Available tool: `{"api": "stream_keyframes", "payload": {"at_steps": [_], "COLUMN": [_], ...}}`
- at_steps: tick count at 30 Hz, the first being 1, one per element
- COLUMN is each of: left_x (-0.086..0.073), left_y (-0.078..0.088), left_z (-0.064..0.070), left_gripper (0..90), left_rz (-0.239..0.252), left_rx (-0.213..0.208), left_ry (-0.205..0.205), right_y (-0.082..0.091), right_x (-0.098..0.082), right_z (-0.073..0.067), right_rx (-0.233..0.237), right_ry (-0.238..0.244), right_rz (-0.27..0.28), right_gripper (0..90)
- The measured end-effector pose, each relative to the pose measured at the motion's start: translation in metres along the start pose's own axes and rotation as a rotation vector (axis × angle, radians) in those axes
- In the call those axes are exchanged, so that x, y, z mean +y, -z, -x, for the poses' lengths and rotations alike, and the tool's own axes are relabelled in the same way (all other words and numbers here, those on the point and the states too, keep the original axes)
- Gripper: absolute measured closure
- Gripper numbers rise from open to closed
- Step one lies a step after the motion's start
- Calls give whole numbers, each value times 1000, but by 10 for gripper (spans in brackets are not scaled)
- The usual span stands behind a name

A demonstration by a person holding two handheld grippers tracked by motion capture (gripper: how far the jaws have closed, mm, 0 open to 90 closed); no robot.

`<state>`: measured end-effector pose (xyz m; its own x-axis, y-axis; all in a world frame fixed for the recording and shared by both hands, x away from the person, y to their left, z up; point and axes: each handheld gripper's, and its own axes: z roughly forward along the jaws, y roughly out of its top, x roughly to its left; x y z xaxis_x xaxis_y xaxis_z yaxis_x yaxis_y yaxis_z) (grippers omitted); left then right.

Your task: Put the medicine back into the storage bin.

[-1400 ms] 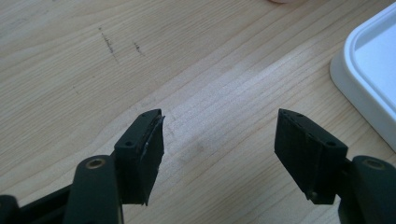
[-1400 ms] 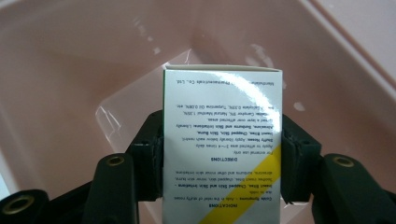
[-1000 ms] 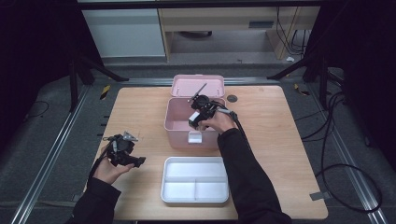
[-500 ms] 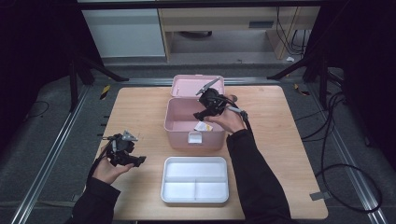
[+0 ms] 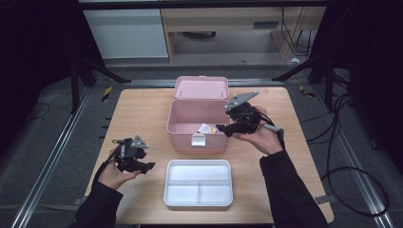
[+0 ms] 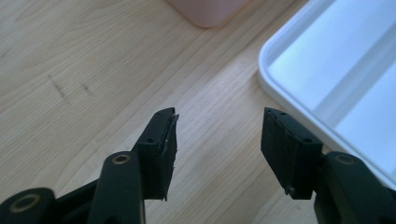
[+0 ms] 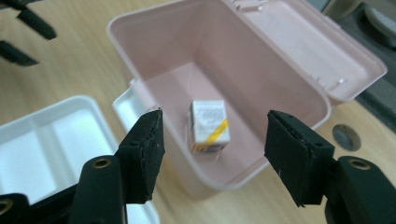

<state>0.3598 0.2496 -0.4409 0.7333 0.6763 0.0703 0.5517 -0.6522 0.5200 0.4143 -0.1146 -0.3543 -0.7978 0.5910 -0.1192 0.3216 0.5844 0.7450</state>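
One carton point(image 7: 209, 127) sits in the pink box point(image 5: 177, 127); right gripper point(image 7: 212, 154) open and empty above it. Left gripper point(image 6: 218, 144), jaws just narrowing on nothing, idles by the tray point(image 5: 167, 184). Next, I'd say: drop in, pinch carton.

At the centre of the high view stands a pale pink box point(image 5: 197, 124), its open lid point(image 5: 201, 88) the same pink. Inside lies a small white carton point(image 7: 208, 127) with grey print and a yellow diagonal stripe. Below it, lower centre, sits a plain white tray point(image 5: 198, 183). The table point(image 5: 142, 114) is light wood with fine grain. Both grippers, left point(image 5: 134, 156) and right point(image 5: 237, 118), are black, each topped by a grey plate. The sleeves are black.
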Motion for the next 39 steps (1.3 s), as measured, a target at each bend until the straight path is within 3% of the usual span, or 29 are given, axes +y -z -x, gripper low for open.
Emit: {"api": "stream_keyframes", "payload": {"at_steps": [3, 6, 14, 22, 30, 39], "left_x": [2, 7, 13, 18, 26, 29], "left_y": [-1, -4, -8, -20, -34, -46], "left_z": [5, 16, 32, 51, 62, 68], "left_gripper": [480, 509, 548, 580, 621, 649], "left_rz": [0, -15, -40, -110, -164, -207], "left_rx": [-13, -61, -109, -157, -182, -213], "left_ry": [-31, -84, -163, -293, -367, -424], "right_y": [6, 11, 8, -14, -32, -52], "right_x": [-11, -32, -69, -98, -104, -104], "right_z": [-5, -15, -34, -51, -65, -80], "right_rx": [10, 32, 68, 130, 206, 259], "right_ry": [10, 34, 94, 167, 203, 248], "right_rz": [-2, -33, -79, -194, -238, -304], "right_gripper": [391, 410, 473, 531, 584, 619]}}
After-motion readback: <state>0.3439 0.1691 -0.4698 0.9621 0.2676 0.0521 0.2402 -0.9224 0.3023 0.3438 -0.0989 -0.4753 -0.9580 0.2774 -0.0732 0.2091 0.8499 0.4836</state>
